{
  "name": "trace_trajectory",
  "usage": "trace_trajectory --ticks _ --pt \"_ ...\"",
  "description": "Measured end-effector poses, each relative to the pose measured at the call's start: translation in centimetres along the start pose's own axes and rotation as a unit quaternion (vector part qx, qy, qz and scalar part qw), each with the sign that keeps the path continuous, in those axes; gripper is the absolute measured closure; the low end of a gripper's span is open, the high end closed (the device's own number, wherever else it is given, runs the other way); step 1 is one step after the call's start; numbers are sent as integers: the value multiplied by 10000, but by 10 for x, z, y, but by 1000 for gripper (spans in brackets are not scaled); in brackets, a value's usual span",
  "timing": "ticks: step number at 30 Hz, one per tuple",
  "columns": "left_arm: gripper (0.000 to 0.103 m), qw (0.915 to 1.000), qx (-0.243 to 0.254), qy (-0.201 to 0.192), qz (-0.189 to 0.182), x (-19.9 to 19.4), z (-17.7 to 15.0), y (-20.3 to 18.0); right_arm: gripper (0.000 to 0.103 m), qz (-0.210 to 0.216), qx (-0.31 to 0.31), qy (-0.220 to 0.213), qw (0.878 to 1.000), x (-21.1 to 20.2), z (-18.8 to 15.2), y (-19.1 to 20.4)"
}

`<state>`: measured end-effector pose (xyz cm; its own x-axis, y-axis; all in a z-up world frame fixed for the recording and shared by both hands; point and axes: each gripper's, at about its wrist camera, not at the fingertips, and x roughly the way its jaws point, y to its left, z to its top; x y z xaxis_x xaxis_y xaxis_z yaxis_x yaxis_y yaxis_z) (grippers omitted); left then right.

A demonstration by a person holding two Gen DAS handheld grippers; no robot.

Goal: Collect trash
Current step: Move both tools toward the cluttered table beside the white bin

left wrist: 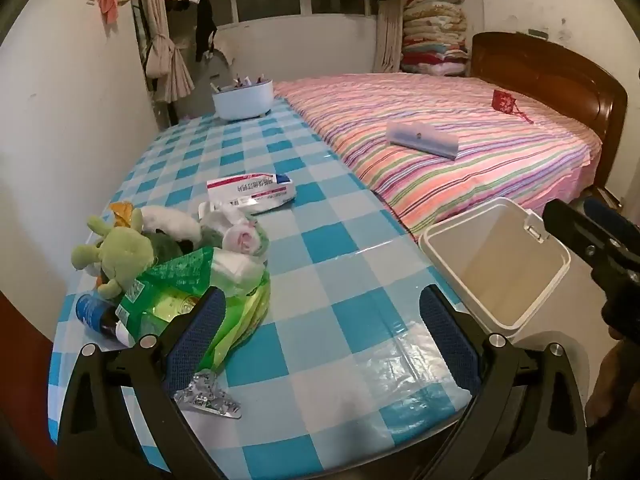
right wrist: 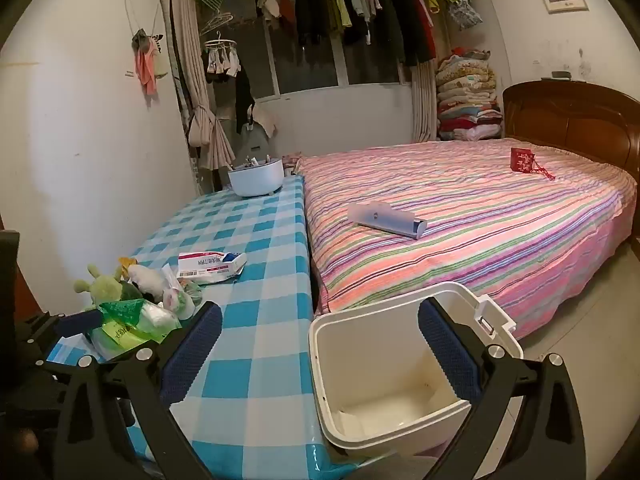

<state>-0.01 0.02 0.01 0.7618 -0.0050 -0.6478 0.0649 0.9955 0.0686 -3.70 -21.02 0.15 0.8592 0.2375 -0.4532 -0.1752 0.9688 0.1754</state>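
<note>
1. Hovering wide open and empty, the left gripper (left wrist: 320,332) points down over the near end of the checked table (left wrist: 320,240); nothing sits between its blue pads (left wrist: 194,340).
2. Right gripper (right wrist: 320,344) also stands fully open and holds nothing. It hangs above the seam between the table's right edge and the white bin (right wrist: 384,380), with its right pad over the bin's mouth.
3. Key relation: the trash lies near-left. A green plastic bag (left wrist: 188,292) touches or just overlaps the left gripper's left finger in the picture, and a crumpled foil blister pack (left wrist: 208,394) lies just below that finger, on the cloth.
4. The foil pack's long axis runs roughly left to right across the table, so the jaws would likely need to shift left and down to straddle it.
5. Left hand is judged nearer to all the trash; right hand is nearer to the bin, which stands on the floor just right of the table's near corner, between table and bed (right wrist: 480,220).
6. Further out: a red-and-white packet (left wrist: 250,192) lies mid-table, its long axis left to right. A green plush toy (left wrist: 116,250) and a rolled white cloth sit behind the bag; a dark bottle (left wrist: 100,316) lies at the left edge.
7. View differences: the left wrist view shows the foil pack and bottle, both absent from the right wrist view. The right wrist view shows the bin's bottom, apparently empty bar a pale scrap in its near-left corner.
8. Far end: a white bowl (right wrist: 256,180) of small items, well apart from both grippers.
</note>
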Motion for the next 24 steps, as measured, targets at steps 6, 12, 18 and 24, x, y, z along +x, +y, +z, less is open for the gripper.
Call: trace_trajectory --ticks 6,12,18,24 --pt "7 10000 -42 81 -2 6 -9 9 7 31 48 167 9998 2 -4 2" --pt "7 9997 -12 233 121 12 -3 2 7 33 -10 253 9997 11 -3 2" --pt "7 9997 4 230 124 12 -5 2 7 41 -6 214 9998 8 -3 5" --pt "7 9996 3 236 144 11 -5 4 7 49 -18 224 9997 6 -2 5"
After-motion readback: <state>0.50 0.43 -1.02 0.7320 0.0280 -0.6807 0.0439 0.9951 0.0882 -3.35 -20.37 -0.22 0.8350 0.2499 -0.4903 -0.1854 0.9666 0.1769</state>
